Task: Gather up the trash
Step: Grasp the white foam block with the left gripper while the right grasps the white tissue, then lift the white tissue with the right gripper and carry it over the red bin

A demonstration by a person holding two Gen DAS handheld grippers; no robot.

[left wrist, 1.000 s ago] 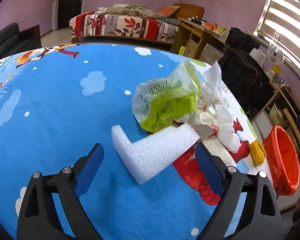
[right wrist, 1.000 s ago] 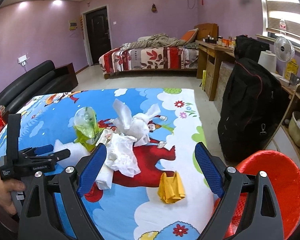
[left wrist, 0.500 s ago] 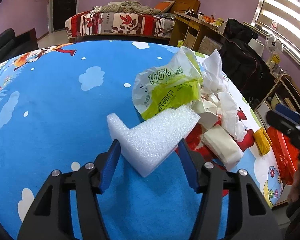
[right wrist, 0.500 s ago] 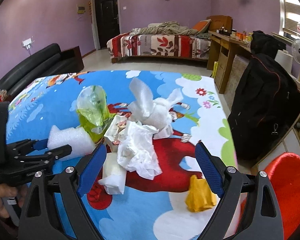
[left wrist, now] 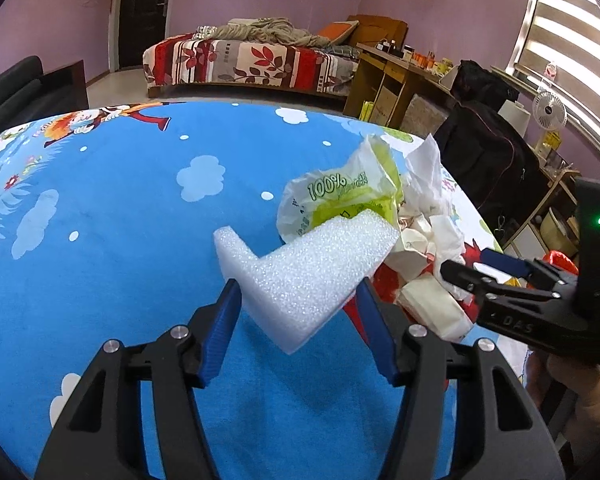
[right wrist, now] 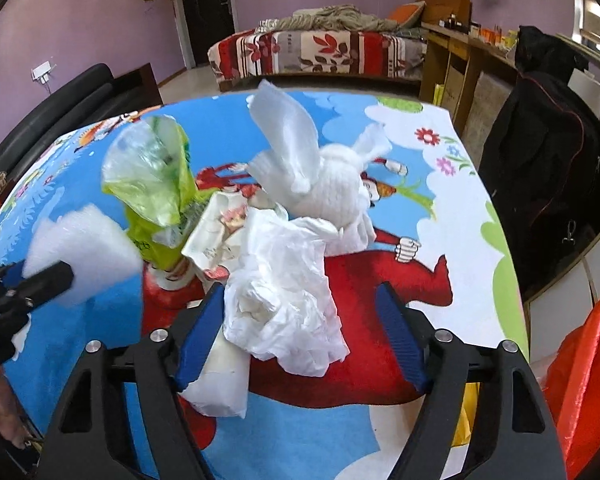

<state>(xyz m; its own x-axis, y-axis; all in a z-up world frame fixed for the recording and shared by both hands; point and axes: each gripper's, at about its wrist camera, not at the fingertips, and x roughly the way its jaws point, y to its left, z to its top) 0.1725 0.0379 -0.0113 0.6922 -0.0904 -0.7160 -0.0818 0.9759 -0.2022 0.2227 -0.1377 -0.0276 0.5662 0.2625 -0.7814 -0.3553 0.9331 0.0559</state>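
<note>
My left gripper [left wrist: 298,292] is shut on a white L-shaped foam block [left wrist: 300,268] and holds it over the blue cartoon cloth [left wrist: 100,208]; the block also shows in the right wrist view [right wrist: 80,248]. A green and clear plastic bag [right wrist: 152,176] stands behind it. My right gripper [right wrist: 300,316] is open, its fingers on either side of a crumpled white plastic bag [right wrist: 288,280]. A white tissue pack [right wrist: 220,376] lies under its left finger. Crumpled white tissue [right wrist: 320,176] sits behind.
A red bin [right wrist: 580,380] stands off the table's right edge, with a yellow wrapper [right wrist: 466,412] near it. A black bag [right wrist: 548,176] leans against the wooden shelves at the right. A bed [left wrist: 252,60] and a black sofa [right wrist: 60,112] lie beyond.
My left gripper closed on the foam block and lifted it slightly. My right gripper moved forward and down over the white plastic bag.
</note>
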